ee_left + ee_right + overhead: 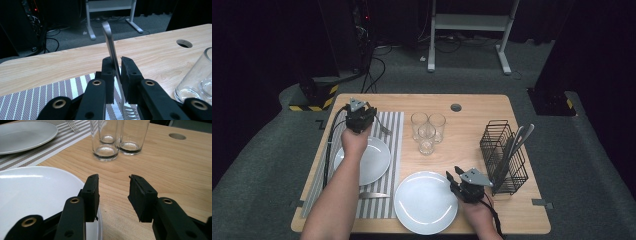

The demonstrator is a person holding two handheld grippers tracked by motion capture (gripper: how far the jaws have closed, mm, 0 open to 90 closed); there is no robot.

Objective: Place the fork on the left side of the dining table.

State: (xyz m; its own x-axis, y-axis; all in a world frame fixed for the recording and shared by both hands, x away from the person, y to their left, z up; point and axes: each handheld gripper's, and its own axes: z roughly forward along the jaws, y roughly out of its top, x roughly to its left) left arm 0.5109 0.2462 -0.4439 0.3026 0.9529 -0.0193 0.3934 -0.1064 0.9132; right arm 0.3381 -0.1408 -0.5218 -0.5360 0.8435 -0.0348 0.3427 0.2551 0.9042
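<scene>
At ten o'clock on the surface, over the striped mat, my left gripper pinches a fork, tines down for setting beside the plate; my right gripper waits, spread.

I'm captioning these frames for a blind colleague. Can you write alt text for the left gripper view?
The left tool is shut on a silver metal fork, handle up, tines low over a striped placemat. Beyond lies the light wooden table; a clear drinking glass stands at right.
</scene>
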